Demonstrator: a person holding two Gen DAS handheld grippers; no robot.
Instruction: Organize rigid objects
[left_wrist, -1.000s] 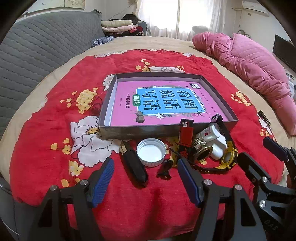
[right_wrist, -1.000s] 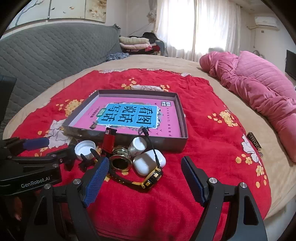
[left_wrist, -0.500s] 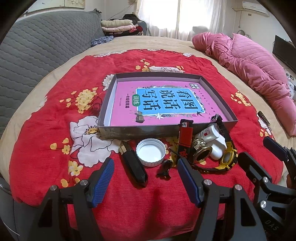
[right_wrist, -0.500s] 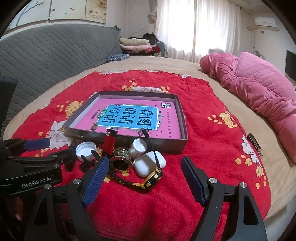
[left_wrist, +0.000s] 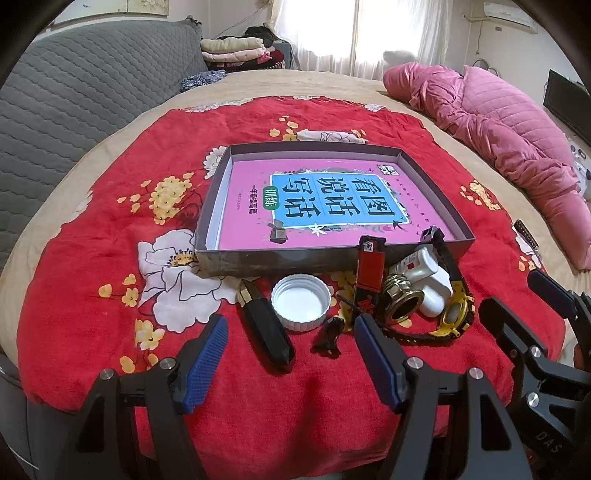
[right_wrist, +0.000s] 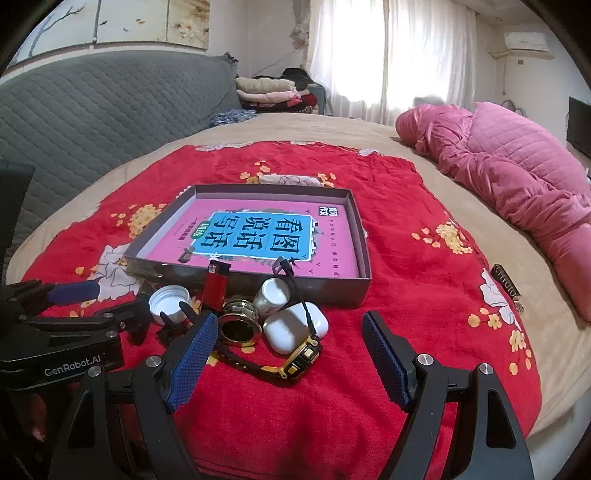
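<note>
We hold the left gripper (left_wrist: 290, 350) and right gripper (right_wrist: 290, 354) wide open, gripping nothing; small items (lighter (left_wrist: 369, 269), cap (left_wrist: 301, 301), watch (right_wrist: 295, 360)) cluster along the tray's (left_wrist: 273, 260) near edge.

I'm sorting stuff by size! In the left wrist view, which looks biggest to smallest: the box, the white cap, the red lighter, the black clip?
1. Box, by far.
2 and 3. White cap and red lighter: look alike in size, so no ranking.
4. Black clip, smallest, though nearest the camera.
</note>
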